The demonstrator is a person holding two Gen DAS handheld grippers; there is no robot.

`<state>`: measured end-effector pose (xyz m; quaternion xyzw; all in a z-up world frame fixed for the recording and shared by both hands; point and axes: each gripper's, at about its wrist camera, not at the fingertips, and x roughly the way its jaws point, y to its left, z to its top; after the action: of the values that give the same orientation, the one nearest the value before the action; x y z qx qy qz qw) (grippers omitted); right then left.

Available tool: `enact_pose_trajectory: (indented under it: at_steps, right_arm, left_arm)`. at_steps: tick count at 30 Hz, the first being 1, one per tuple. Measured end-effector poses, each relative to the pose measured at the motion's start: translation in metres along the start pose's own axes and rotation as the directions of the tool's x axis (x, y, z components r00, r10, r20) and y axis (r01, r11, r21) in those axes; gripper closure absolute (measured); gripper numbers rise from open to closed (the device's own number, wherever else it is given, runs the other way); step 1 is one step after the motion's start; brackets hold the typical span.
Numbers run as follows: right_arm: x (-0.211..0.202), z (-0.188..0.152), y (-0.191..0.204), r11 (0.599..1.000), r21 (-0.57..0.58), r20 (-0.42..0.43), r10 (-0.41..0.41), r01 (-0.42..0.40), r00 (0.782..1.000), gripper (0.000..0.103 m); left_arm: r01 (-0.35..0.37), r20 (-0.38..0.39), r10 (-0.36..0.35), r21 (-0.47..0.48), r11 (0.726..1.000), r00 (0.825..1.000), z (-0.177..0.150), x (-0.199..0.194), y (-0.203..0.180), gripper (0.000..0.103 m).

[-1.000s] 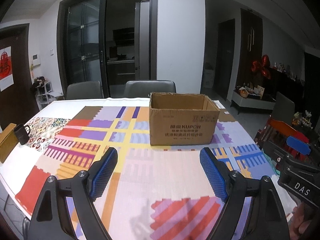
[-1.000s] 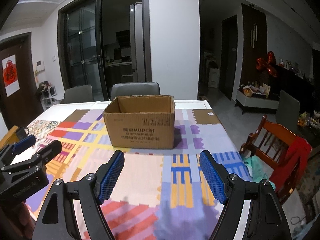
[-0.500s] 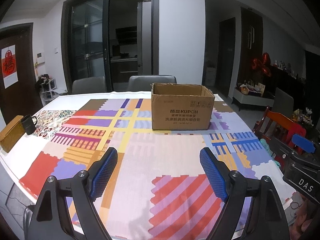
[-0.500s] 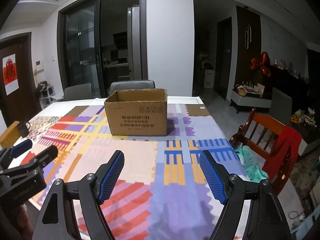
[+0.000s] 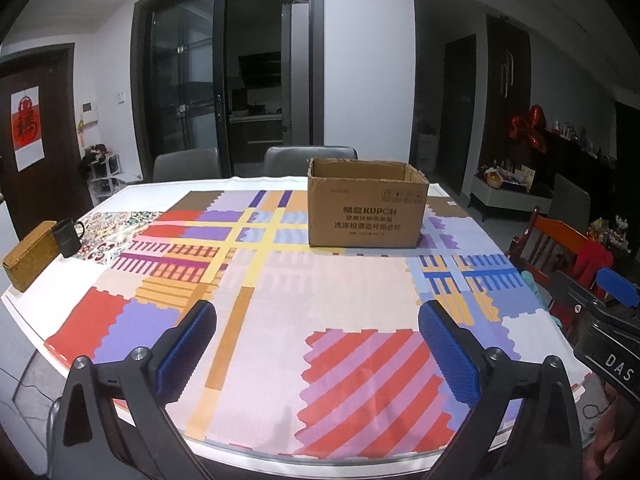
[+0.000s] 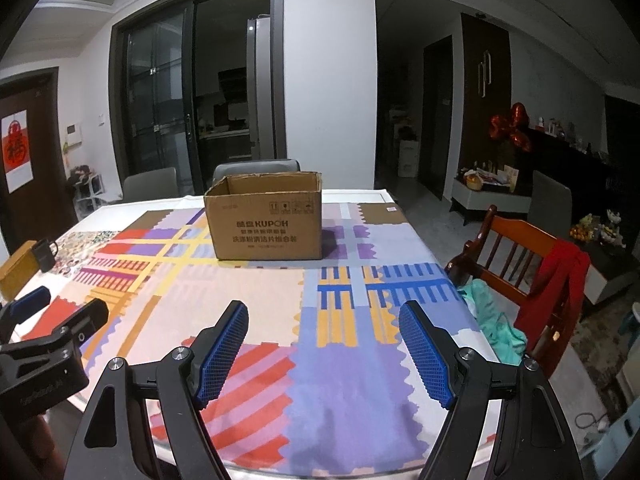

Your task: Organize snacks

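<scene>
Distance has grown since a second ago: both claws have drawn back toward the near edge of the table, so the open brown cardboard box with printed lettering (image 5: 367,204) now looks smaller and more of the patchwork tablecloth in red, purple, yellow and blue (image 5: 328,296) shows in front of it. The left gripper (image 5: 316,320) has just been opening further and stands spread wide with nothing between its blue ribbed pads (image 5: 448,356). The right gripper (image 6: 322,322) has also been opening a little; its jaws are likewise apart and bare. Both point forward and somewhat downward over the near table edge, side by side, the right one visible at 3 o'clock in the left view. The box sits upright toward the far side of the cloth, at 12 o'clock from both. A dark mug (image 5: 68,237) touches a woven tan box (image 5: 29,254) at 9 o'clock. No snacks are visible.
</scene>
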<state>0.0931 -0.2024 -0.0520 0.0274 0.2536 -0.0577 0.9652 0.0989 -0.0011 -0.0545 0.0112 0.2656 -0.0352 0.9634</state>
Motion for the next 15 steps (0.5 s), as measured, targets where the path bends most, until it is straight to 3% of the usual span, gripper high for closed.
enact_pose_trajectory:
  at_steps: [4,15]
  right_arm:
    - [-0.0056,0.0023,-0.0008,1.000,0.002,0.025,-0.014,0.014,1.000,0.014]
    - [-0.0104,0.0038,-0.0015,1.000,0.010,0.040,-0.008,0.008,0.999,0.014]
  left_arm:
    - [-0.009,0.016,0.009,0.000,1.000,1.000,0.0021,-0.0047,0.0005,0.000]
    - [-0.015,0.029,0.015,0.001,1.000,0.999,0.0062,-0.0100,0.0005,0.000]
